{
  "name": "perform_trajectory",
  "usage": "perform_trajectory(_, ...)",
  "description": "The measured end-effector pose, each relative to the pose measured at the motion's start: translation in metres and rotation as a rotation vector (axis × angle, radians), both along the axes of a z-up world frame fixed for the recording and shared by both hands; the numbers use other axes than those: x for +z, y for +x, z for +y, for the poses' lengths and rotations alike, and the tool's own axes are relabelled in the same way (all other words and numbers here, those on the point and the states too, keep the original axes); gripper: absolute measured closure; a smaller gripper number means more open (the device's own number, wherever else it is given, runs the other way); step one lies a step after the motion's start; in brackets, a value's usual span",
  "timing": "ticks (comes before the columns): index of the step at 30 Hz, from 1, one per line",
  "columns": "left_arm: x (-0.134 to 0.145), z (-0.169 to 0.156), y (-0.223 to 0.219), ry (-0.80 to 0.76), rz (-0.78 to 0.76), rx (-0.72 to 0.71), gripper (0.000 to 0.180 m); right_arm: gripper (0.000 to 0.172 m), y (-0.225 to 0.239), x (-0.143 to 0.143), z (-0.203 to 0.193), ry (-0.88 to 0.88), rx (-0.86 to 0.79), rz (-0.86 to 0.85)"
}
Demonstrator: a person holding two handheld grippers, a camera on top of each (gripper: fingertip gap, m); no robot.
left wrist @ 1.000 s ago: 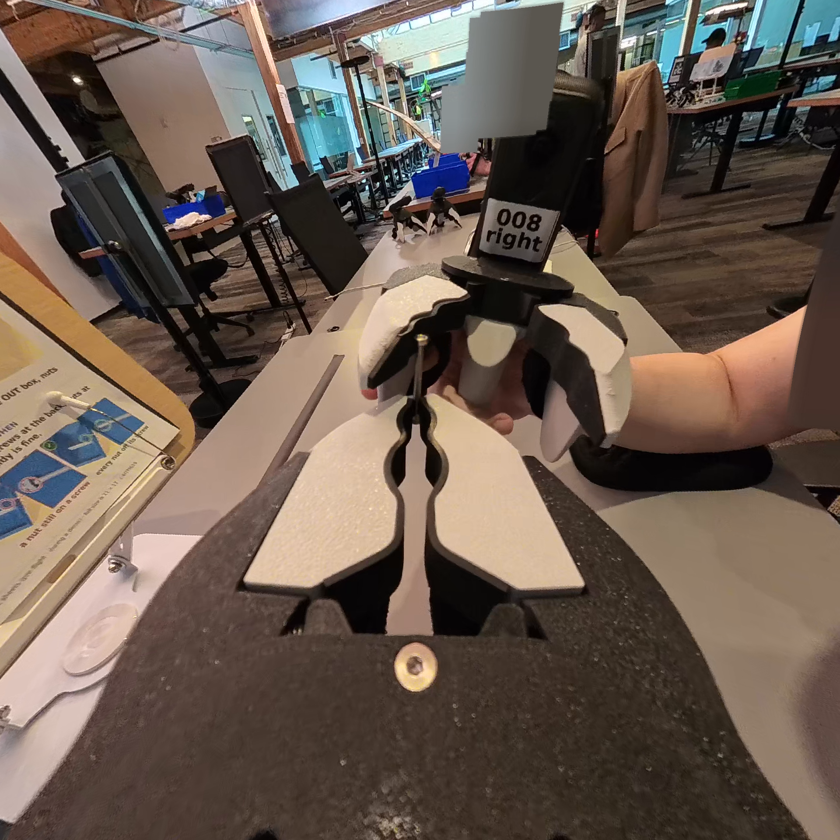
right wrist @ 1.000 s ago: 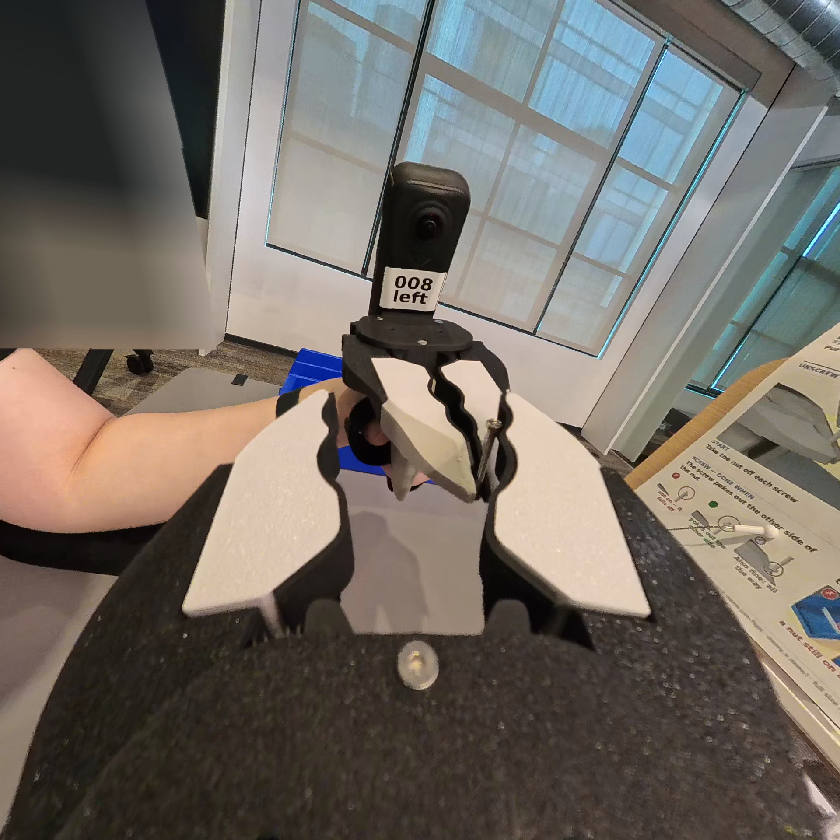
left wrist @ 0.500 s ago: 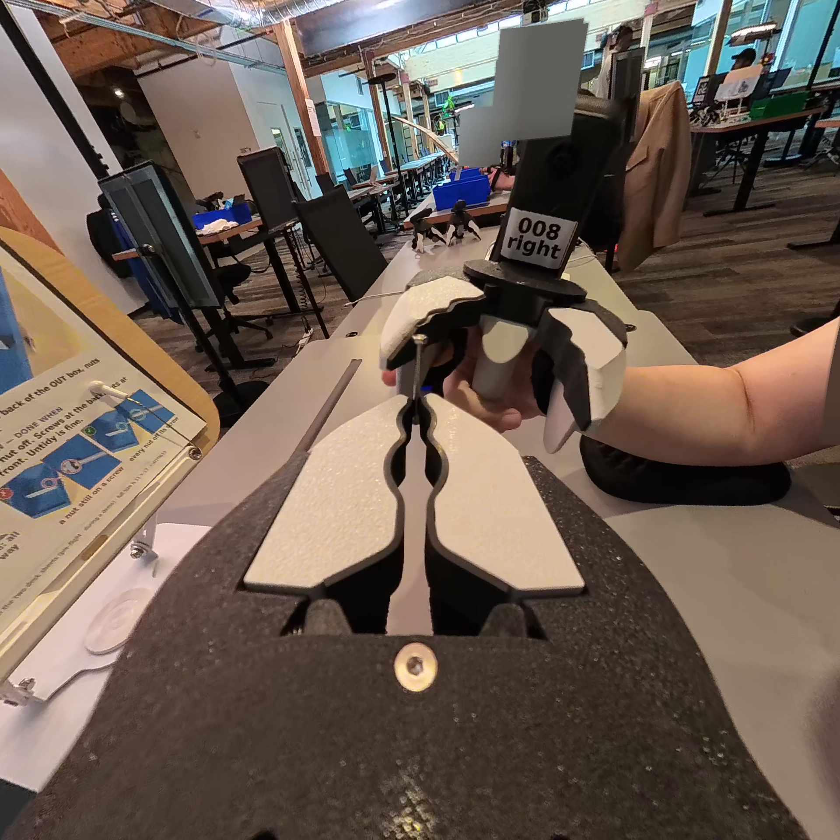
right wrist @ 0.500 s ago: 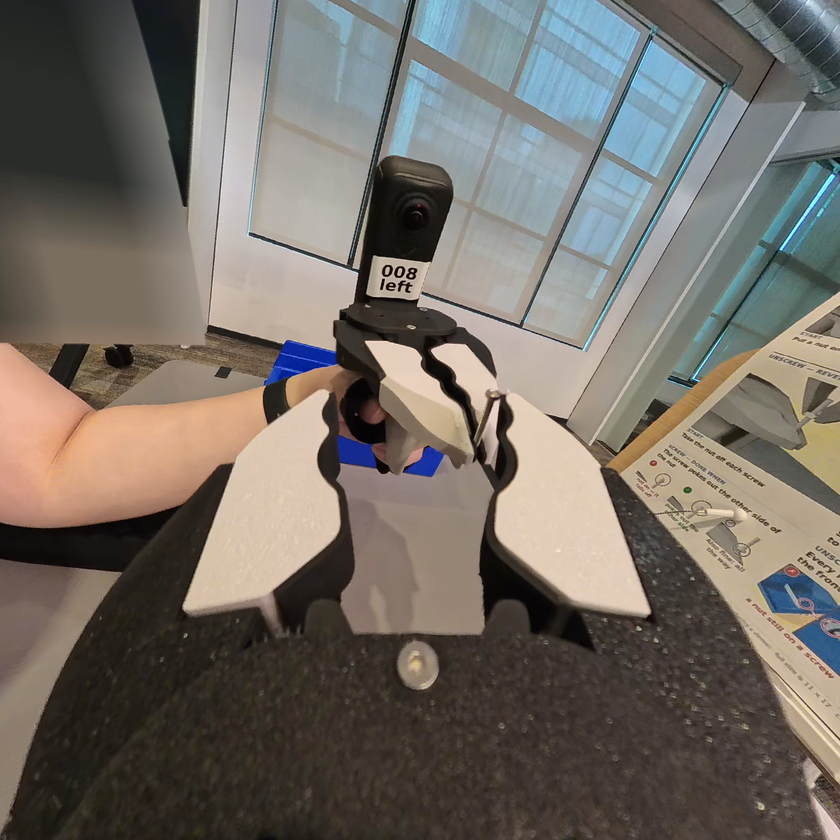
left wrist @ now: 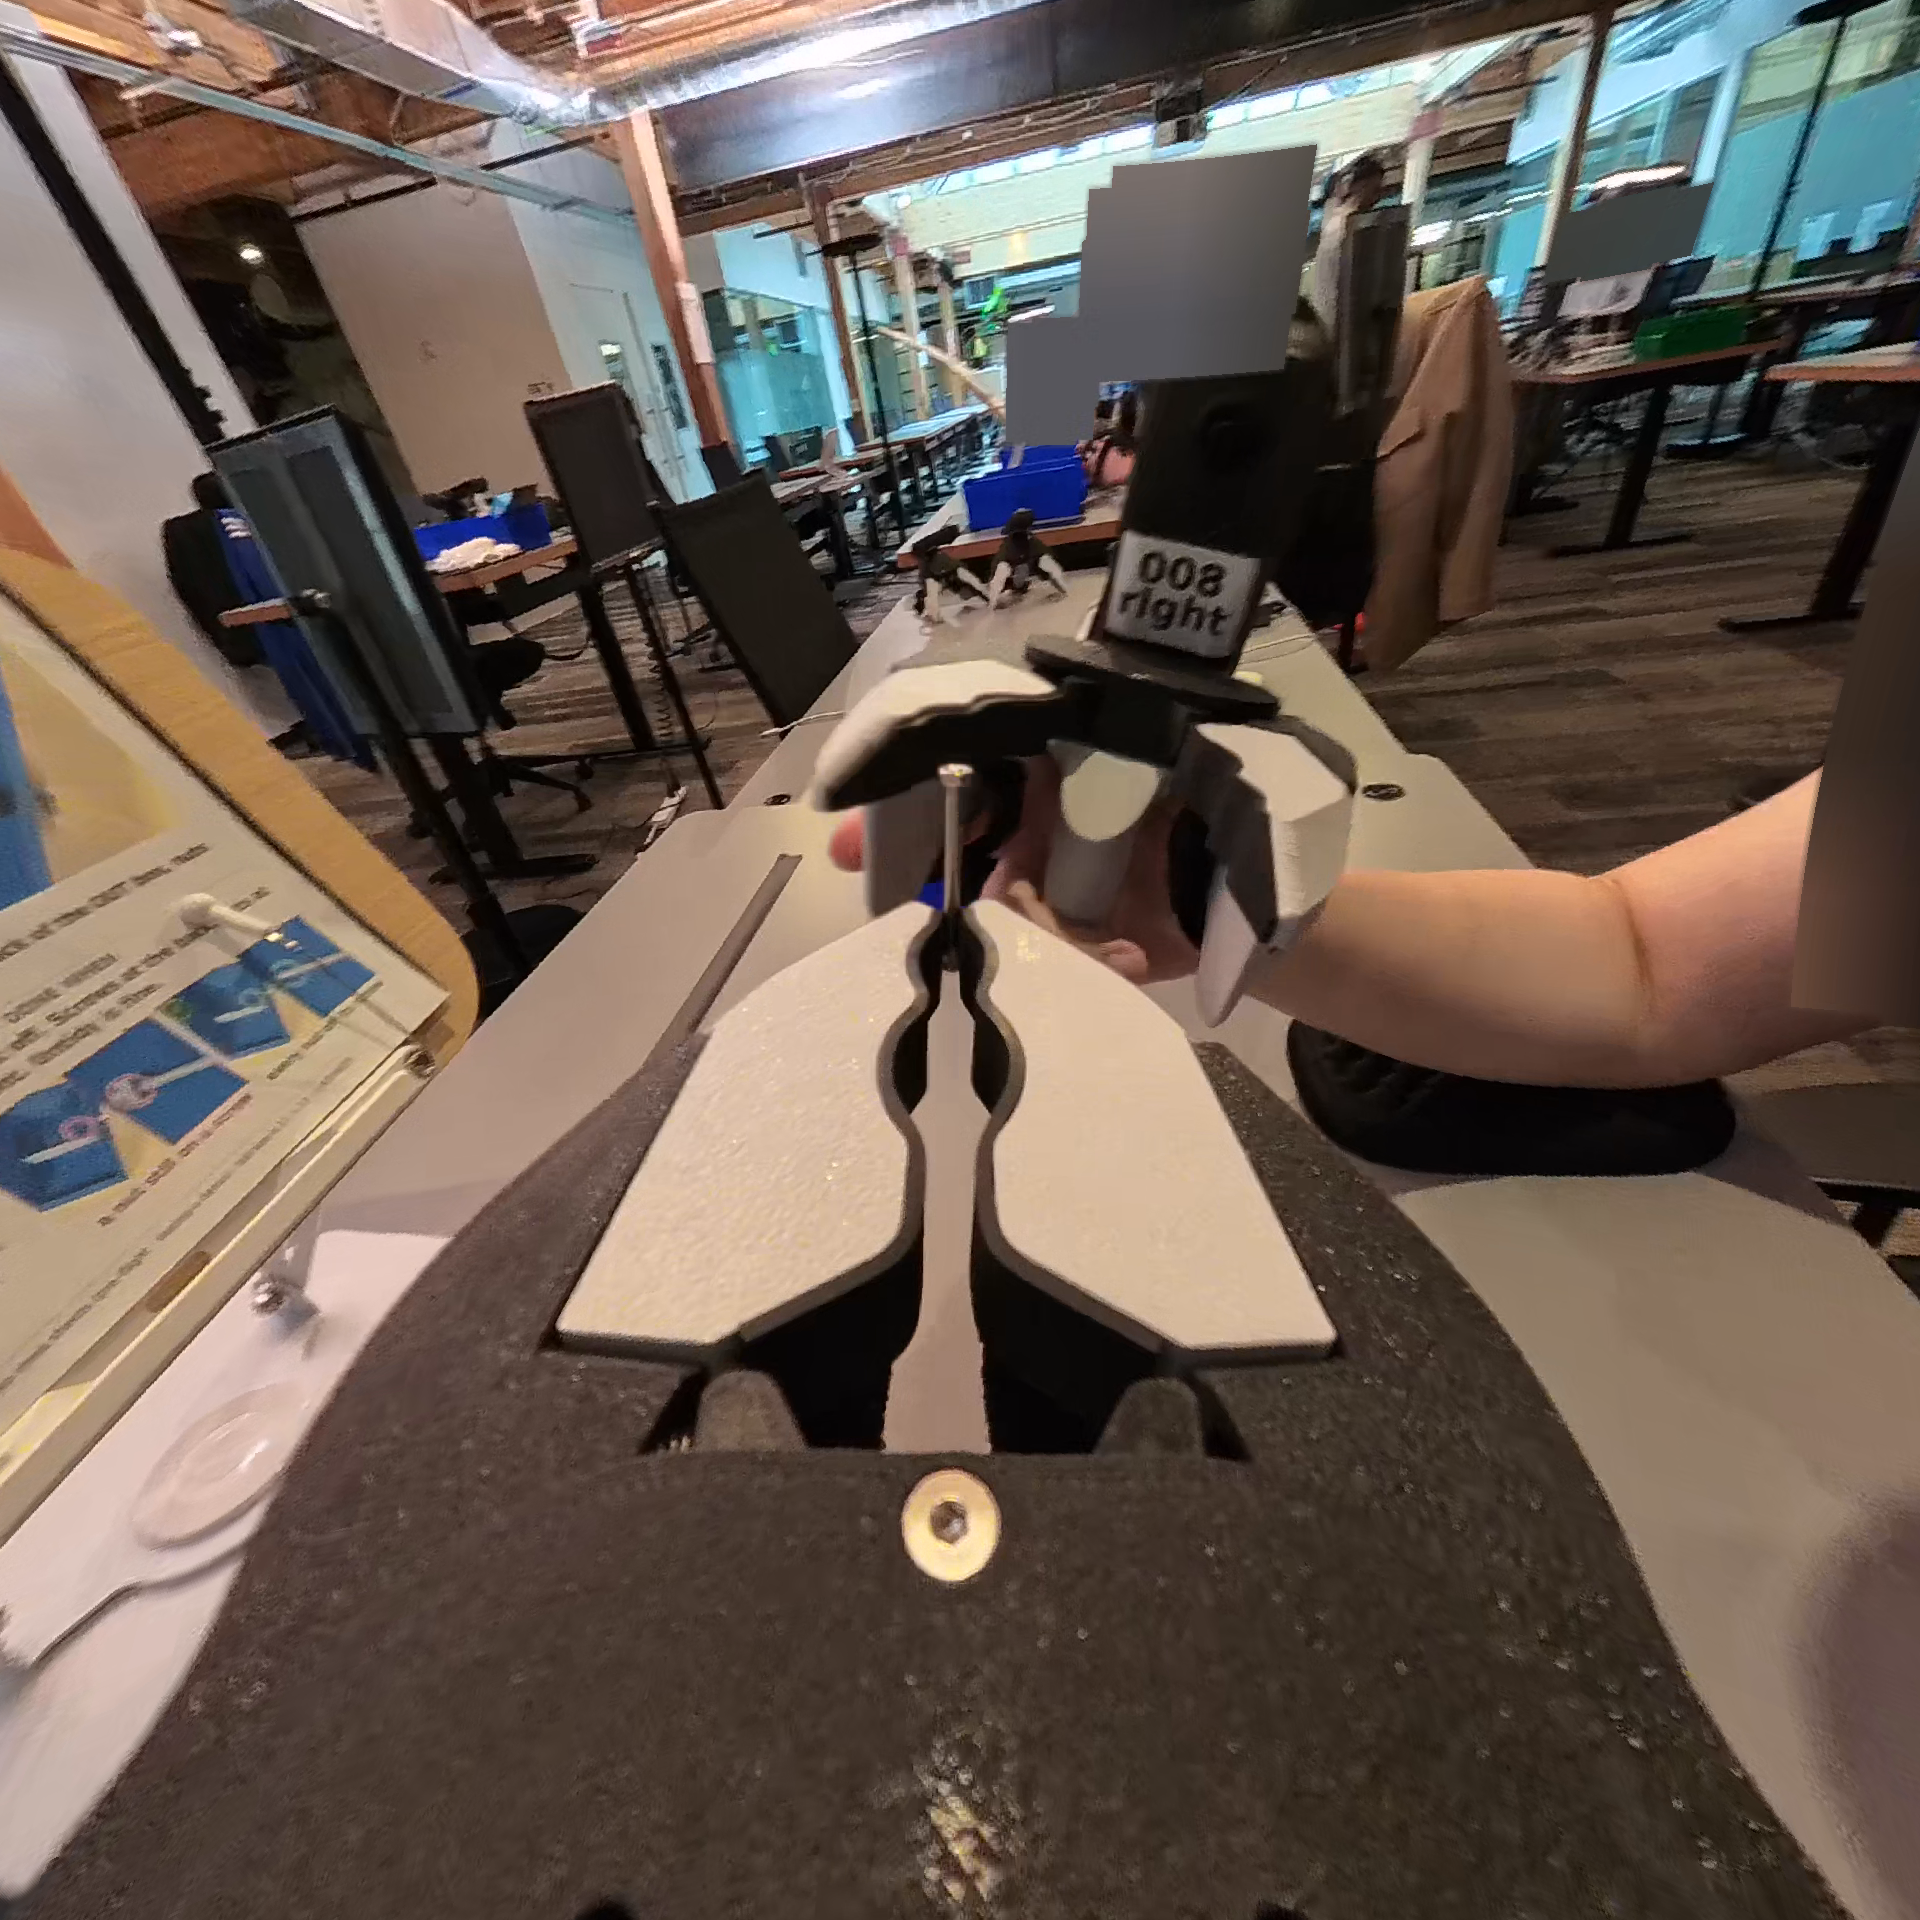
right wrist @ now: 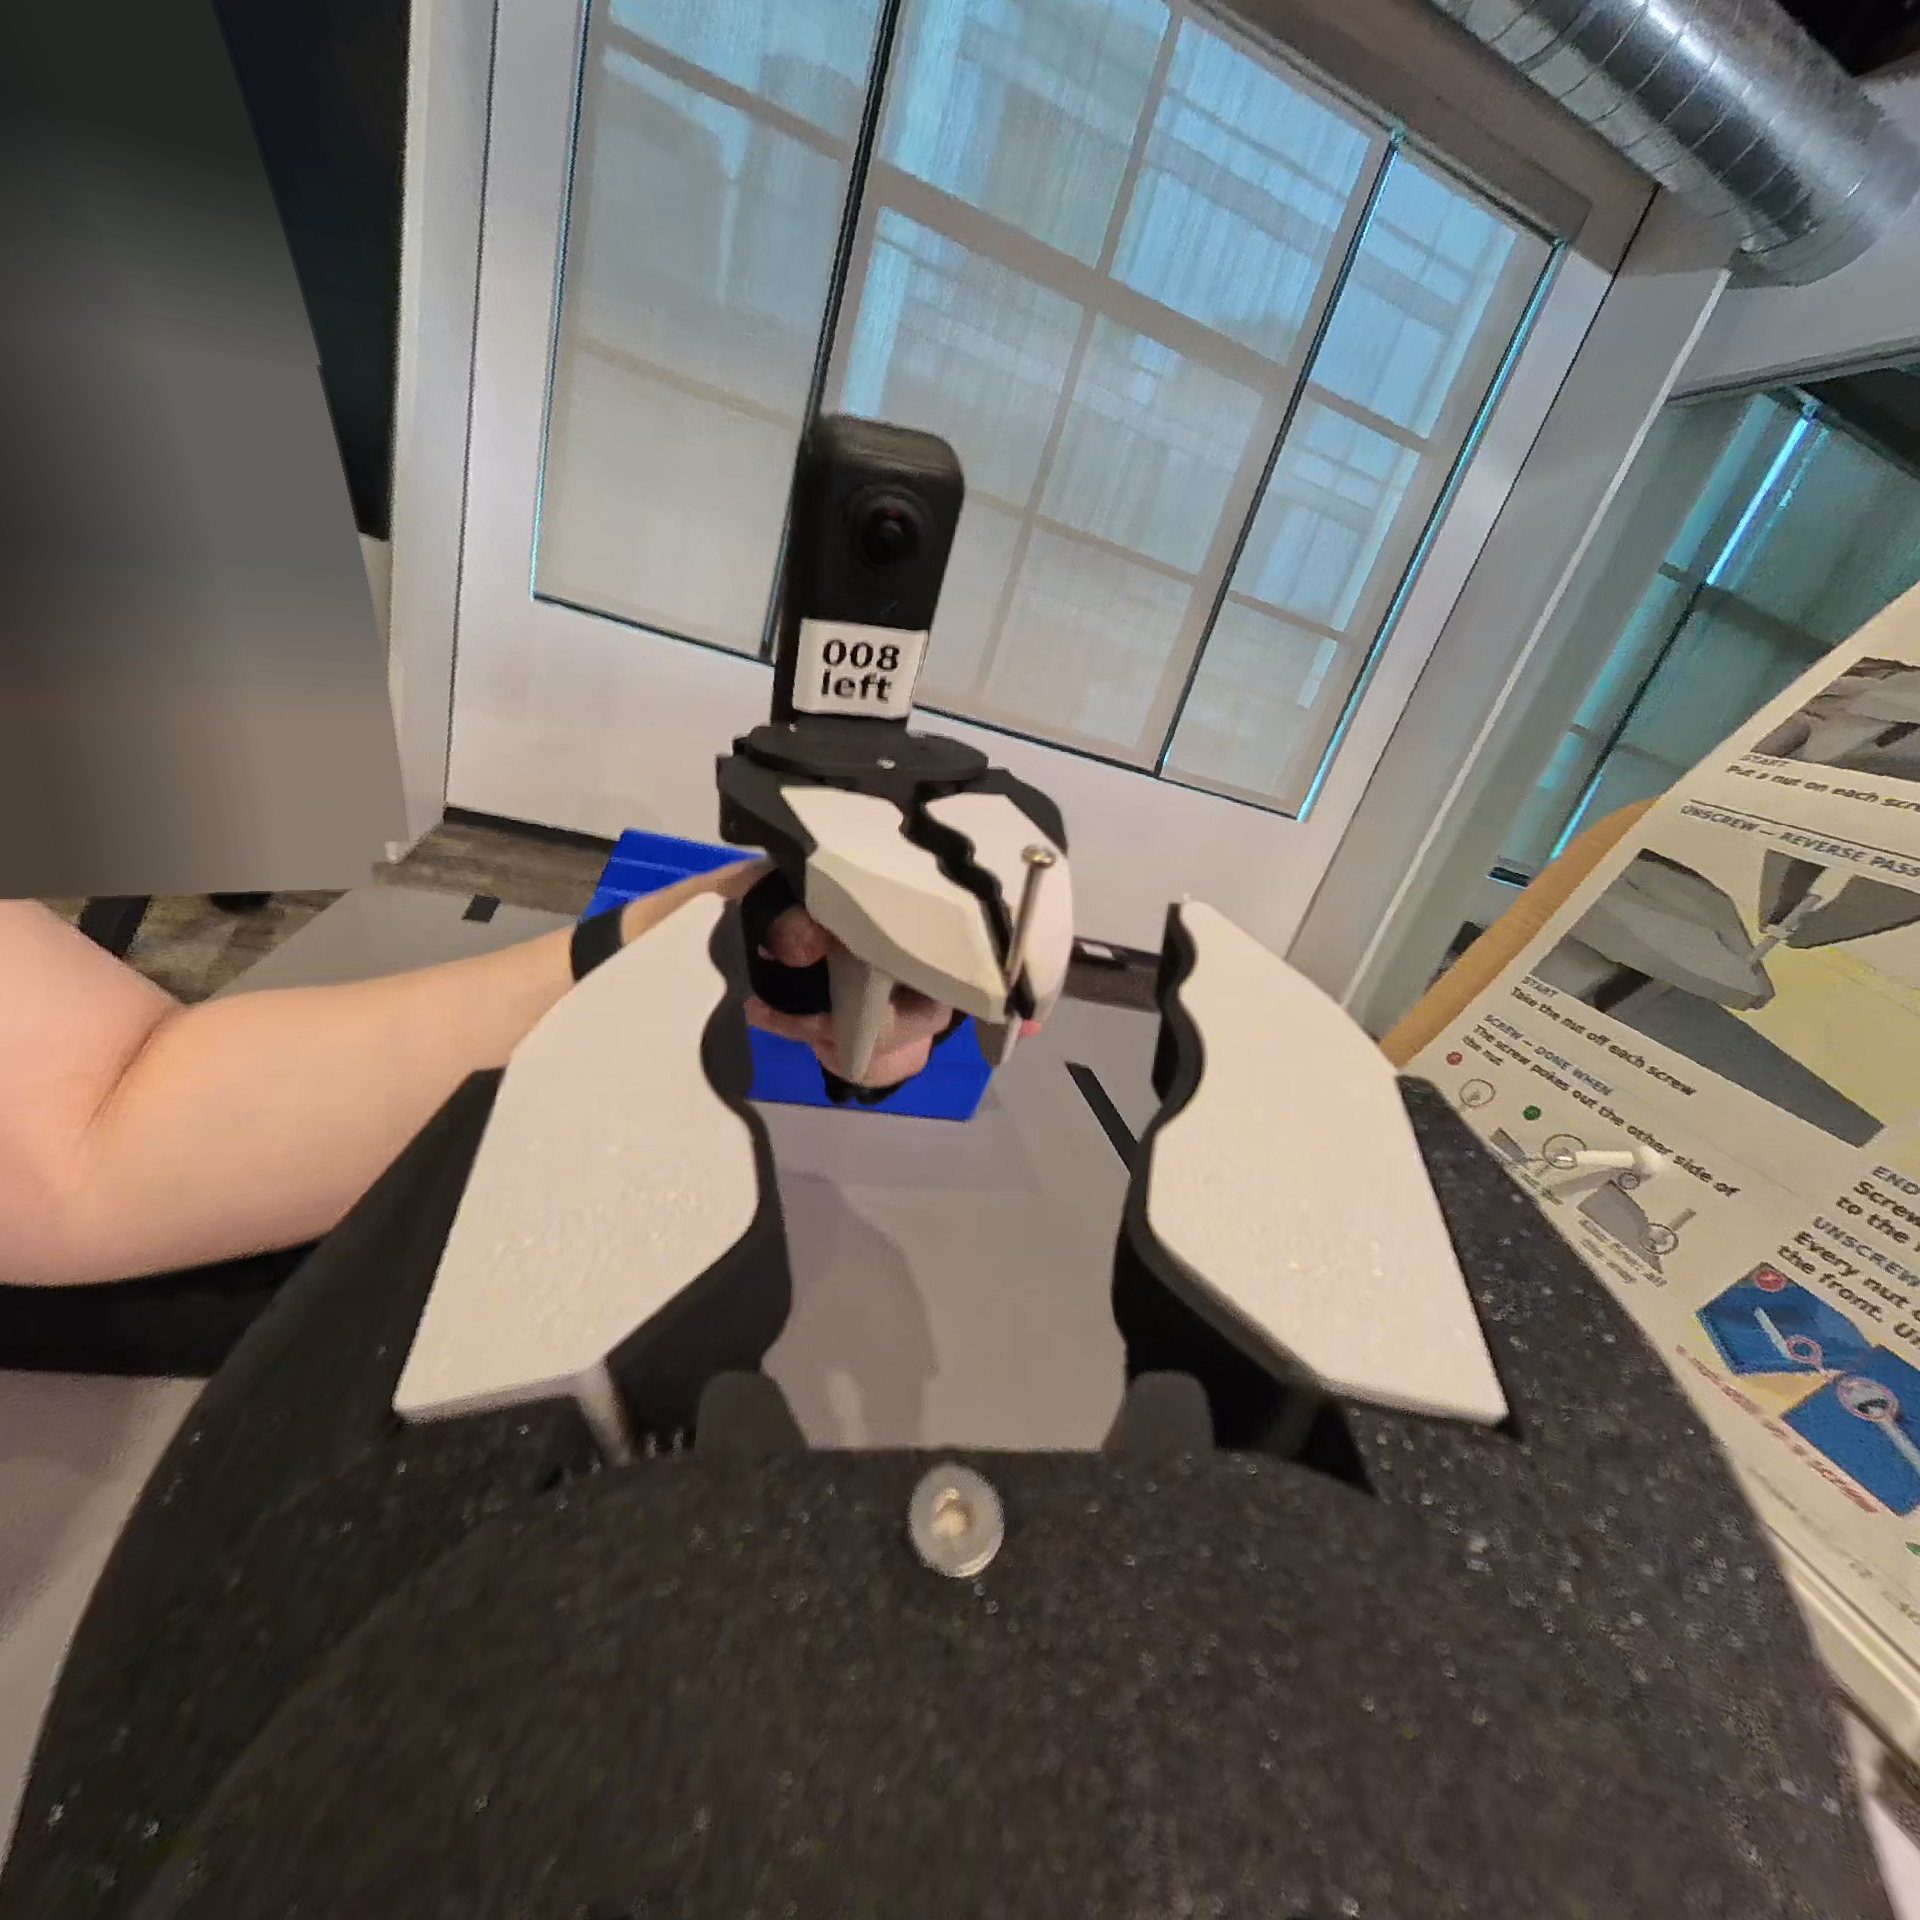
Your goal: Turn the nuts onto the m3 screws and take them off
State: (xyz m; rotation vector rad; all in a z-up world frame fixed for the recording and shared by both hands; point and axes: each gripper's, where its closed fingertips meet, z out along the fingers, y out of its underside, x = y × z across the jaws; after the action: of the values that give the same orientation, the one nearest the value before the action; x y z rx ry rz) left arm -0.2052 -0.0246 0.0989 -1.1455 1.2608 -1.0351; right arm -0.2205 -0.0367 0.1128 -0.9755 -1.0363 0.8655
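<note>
The left gripper [left wrist: 948,920] pinches an upright metal screw [left wrist: 950,847] by its lower tip at twelve o'clock, opposite the spread-fingered right gripper [right wrist: 951,997]; so slight a hold could let it tip out.

Bright daylit interior, fisheye edges — slight blur

Your right gripper [right wrist: 956,997] now stands with its fingers spread wider than before, and its right finger [right wrist: 1278,1132] has drawn clear of the screw [right wrist: 1029,925], which it stood just beside a moment ago. Your left gripper [right wrist: 1023,1013] has risen slightly in the right wrist view, so more of the blue bin [right wrist: 883,1081] shows beneath it. In the left wrist view the instruction sheet [left wrist: 156,1039] has shifted left.
</note>
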Motion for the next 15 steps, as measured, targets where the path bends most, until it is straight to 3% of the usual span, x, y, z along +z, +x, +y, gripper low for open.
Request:
perform_trajectory(4, -0.003, -0.010, 0.018, 0.021, 0.015, -0.039, 0.178, 0.078, -0.005, 0.007, -0.008, 0.004, 0.036, 0.039)
perform_trajectory(15, -0.011, -0.014, 0.034, 0.011, 0.033, -0.058, 0.178, 0.081, -0.020, 0.000, -0.019, 0.006, 0.087, 0.007)
